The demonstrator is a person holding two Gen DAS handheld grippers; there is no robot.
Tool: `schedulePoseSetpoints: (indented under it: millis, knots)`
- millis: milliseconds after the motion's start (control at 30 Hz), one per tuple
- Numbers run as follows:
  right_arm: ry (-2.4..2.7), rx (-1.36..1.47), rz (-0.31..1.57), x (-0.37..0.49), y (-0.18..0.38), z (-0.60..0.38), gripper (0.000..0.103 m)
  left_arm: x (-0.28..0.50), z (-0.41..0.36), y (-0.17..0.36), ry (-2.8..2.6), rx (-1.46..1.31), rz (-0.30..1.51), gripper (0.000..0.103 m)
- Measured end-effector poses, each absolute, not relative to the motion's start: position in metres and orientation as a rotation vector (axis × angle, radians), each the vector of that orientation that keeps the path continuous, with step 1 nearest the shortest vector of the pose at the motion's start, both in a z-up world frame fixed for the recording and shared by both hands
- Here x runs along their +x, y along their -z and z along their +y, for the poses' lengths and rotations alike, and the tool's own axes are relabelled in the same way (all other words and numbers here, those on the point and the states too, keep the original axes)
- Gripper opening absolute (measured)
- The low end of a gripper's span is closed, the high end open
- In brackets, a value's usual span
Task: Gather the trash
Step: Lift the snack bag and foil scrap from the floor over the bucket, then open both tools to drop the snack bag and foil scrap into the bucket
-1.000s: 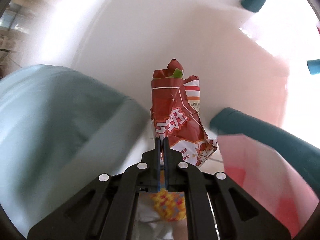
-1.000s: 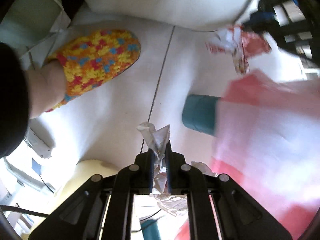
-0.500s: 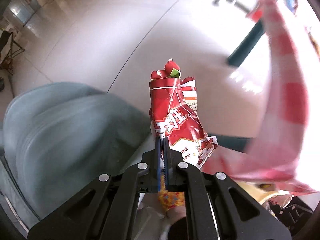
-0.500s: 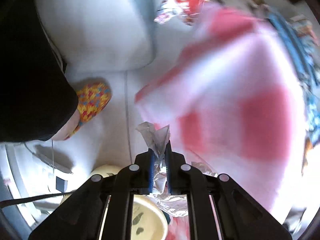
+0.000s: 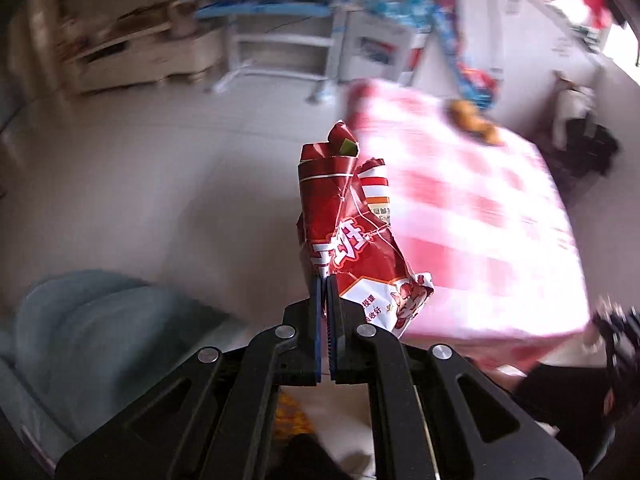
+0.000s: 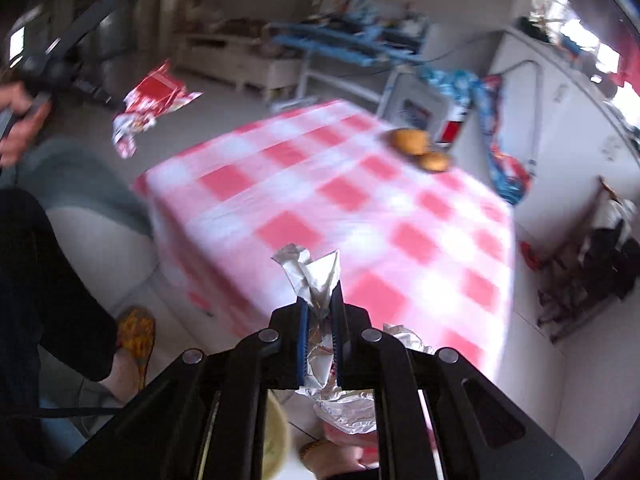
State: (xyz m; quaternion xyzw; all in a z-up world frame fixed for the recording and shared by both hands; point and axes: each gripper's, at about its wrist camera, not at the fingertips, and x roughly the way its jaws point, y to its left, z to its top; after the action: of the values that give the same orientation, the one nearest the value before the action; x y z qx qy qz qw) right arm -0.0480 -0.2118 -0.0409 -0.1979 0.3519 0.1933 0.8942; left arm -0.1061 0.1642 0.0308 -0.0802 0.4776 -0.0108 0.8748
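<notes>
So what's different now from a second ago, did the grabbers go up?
Yes. Both grippers rose from down near the floor, beside the table legs, to above the checked tablecloth, whose top with two buns now shows. Nothing was let go: the left gripper stays shut on the red snack wrapper, the right gripper on the crumpled foil.

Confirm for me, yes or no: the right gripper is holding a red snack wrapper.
No, the right gripper is shut on a crumpled silver foil wrapper; the red snack wrapper is in the left gripper.
</notes>
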Motion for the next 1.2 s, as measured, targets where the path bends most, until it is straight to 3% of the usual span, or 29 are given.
schedulePoseSetpoints:
  millis: [200, 467, 933, 1033, 1100, 1200]
  knots:
    - [-0.510, -0.512, 0.667, -0.094, -0.007, -0.253, 0.011, -0.128, 0.061, 0.001, 0.246, -0.143, 1.052, 0.003]
    - [-0.567, -0.709, 0.851, -0.141, 0.001, -0.296, 0.011, -0.177, -0.028, 0.087, 0.378, -0.002, 1.232, 0.003]
    - [-0.880, -0.688, 1.051, -0.144, 0.155, -0.193, 0.011, -0.192, -0.069, 0.156, 0.348, 0.127, 1.408, 0.004]
    - [-0.876, -0.648, 1.075, -0.137, 0.172, -0.186, 0.017, -0.190, -0.074, 0.171, 0.347, 0.145, 1.438, 0.004]
    - [-0.864, -0.635, 1.094, -0.134, 0.181, -0.186, 0.044, -0.191, -0.078, 0.176, 0.348, 0.158, 1.449, 0.005]
    - [-0.850, -0.656, 1.109, -0.137, 0.184, -0.191, 0.048, -0.190, -0.079, 0.175, 0.338, 0.167, 1.436, 0.013]
